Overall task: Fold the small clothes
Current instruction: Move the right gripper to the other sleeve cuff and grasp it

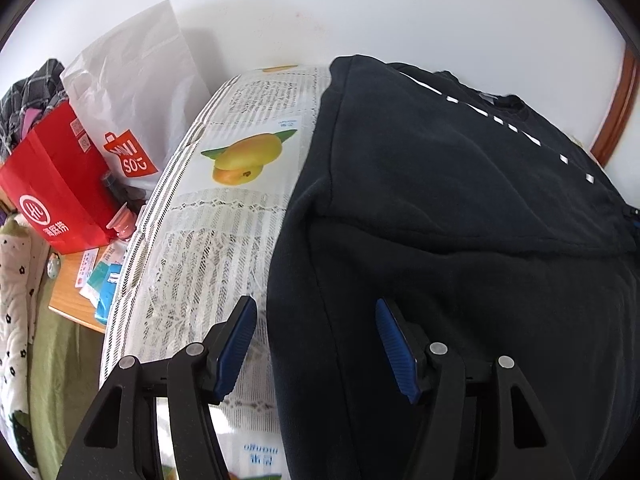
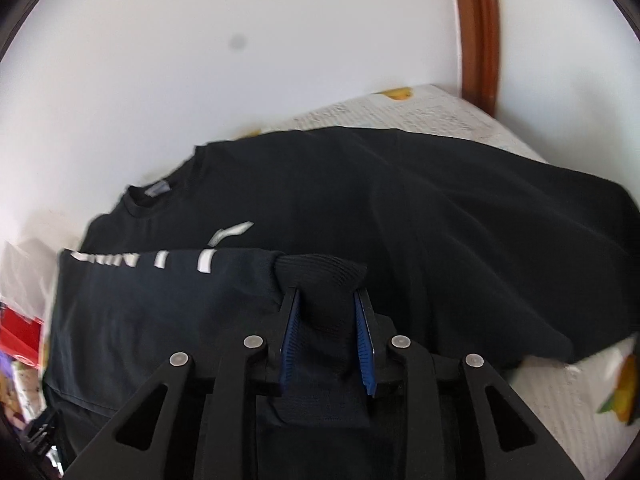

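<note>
A black long-sleeved top (image 1: 460,184) with white lettering lies spread on a table with a mango-print cloth (image 1: 224,216). My left gripper (image 1: 316,312) is open and empty, low over the top's left edge. In the right wrist view the top (image 2: 400,208) lies with its collar to the left. My right gripper (image 2: 326,296) is shut on the ribbed black cuff (image 2: 320,276) of a sleeve (image 2: 160,292) and holds that sleeve across the body of the top.
Left of the table stand a red paper bag (image 1: 60,192) and a white plastic shopping bag (image 1: 136,92), with small packets (image 1: 100,276) on a wooden surface below. A white wall is behind. A brown wooden frame (image 2: 476,32) stands at the right.
</note>
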`<control>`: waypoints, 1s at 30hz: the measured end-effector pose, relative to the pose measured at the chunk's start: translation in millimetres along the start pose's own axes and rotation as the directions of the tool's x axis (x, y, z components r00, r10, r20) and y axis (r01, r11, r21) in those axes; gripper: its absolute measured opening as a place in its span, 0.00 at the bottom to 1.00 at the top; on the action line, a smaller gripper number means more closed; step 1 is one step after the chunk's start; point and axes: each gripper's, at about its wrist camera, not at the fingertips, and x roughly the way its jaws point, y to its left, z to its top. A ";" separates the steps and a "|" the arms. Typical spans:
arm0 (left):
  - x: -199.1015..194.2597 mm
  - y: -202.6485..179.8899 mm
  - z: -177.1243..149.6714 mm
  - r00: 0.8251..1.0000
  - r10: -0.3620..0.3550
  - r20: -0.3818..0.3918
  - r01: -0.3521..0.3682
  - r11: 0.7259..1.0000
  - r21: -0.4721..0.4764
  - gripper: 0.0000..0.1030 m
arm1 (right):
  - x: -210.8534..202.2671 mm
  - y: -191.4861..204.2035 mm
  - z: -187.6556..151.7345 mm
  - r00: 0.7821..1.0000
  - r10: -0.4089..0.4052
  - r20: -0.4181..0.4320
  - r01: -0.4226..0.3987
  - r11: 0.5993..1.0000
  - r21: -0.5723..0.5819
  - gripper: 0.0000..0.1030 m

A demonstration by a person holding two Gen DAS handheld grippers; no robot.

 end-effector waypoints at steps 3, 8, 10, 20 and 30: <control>-6.4 -2.9 -8.6 1.000 -0.008 -0.010 0.008 1.000 0.018 0.58 | -14.0 -3.1 -11.4 0.999 -0.054 -0.007 0.053 0.997 -0.053 0.30; -22.4 -0.3 -23.9 0.997 -0.065 -0.050 0.065 0.998 0.000 0.58 | -47.2 -13.0 -47.4 0.995 -0.101 -0.006 0.099 0.984 -0.146 0.43; -29.6 0.4 -32.0 0.995 -0.079 -0.056 0.079 0.997 -0.006 0.58 | -61.5 -20.2 -66.2 0.991 -0.131 0.009 0.130 0.974 -0.183 0.47; -72.3 2.7 -82.3 0.995 -0.092 -0.047 0.092 0.996 -0.008 0.58 | -109.6 -84.1 -141.8 0.993 -0.117 -0.008 0.114 0.984 -0.137 0.51; -76.3 -10.5 -87.4 0.999 -0.047 -0.025 0.046 0.999 -0.028 0.67 | -146.0 -190.0 -135.6 0.967 -0.235 0.098 0.232 0.972 0.041 0.56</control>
